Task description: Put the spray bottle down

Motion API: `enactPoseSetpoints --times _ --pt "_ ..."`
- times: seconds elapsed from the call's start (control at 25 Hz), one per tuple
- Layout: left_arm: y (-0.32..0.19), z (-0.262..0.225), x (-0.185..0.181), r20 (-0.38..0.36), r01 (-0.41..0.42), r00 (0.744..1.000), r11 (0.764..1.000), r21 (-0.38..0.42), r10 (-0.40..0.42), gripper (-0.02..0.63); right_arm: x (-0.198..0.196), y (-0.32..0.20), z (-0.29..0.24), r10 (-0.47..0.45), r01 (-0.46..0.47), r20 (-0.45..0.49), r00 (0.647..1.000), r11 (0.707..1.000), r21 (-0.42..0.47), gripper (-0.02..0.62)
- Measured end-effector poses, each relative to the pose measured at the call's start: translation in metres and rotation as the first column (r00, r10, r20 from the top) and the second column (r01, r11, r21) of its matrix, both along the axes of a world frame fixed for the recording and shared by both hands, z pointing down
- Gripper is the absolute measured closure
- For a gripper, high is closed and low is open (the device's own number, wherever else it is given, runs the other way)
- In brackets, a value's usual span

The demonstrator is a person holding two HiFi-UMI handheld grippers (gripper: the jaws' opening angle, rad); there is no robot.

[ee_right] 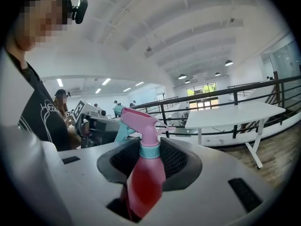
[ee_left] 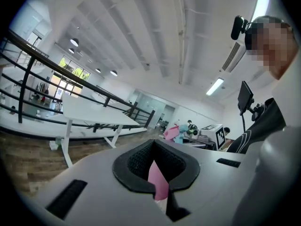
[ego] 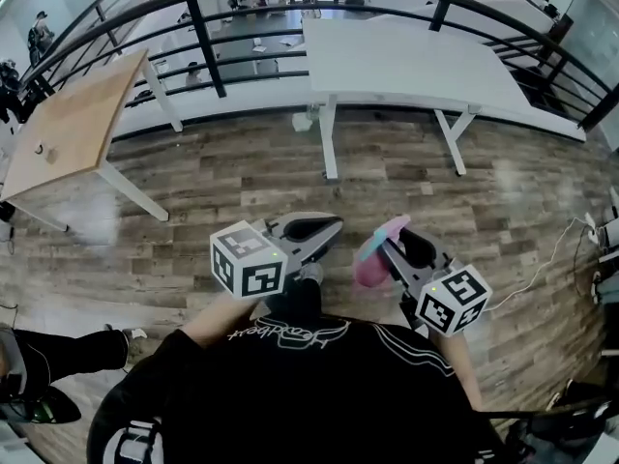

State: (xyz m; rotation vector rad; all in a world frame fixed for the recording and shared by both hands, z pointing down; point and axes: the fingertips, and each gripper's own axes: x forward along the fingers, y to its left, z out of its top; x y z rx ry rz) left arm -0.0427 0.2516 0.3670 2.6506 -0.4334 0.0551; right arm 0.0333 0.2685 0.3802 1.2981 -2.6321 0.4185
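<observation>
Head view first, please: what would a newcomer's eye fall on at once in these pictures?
The pink spray bottle with its teal collar stands out, clamped in the right gripper and held in the air above the wood floor. The left gripper pinches a thin pink piece that I cannot identify. Beyond, a long white table stands by a black railing.
</observation>
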Motion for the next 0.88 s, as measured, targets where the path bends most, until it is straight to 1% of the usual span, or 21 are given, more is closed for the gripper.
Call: enactPoseSetpoints --times 0.24,0.52,0.72,0.88 --pt "-0.127 0.001 0.001 0.017 0.013 1.0 1.0 -0.026 -0.012 0.598 0.001 -0.121 0.006 0.01 -0.011 -0.018 1.0 1.0 -0.029 0.46" --pt "-0.256 -0.007 0.002 0.053 0.014 0.998 1.0 0.001 -0.014 0.598 0.001 -0.252 -0.001 -0.016 0.016 -0.011 1.0 1.0 -0.026 0.46" --pt "-0.325 -0.014 -0.005 0.045 0.014 0.999 1.0 0.013 -0.015 0.598 -0.002 -0.32 -0.014 -0.009 0.009 -0.037 0.999 1.0 -0.001 0.46" --pt "-0.35 -0.01 -0.006 0.044 -0.002 0.999 1.0 0.006 0.002 0.598 -0.008 -0.35 -0.016 -0.01 0.011 -0.047 0.999 1.0 0.012 0.46"
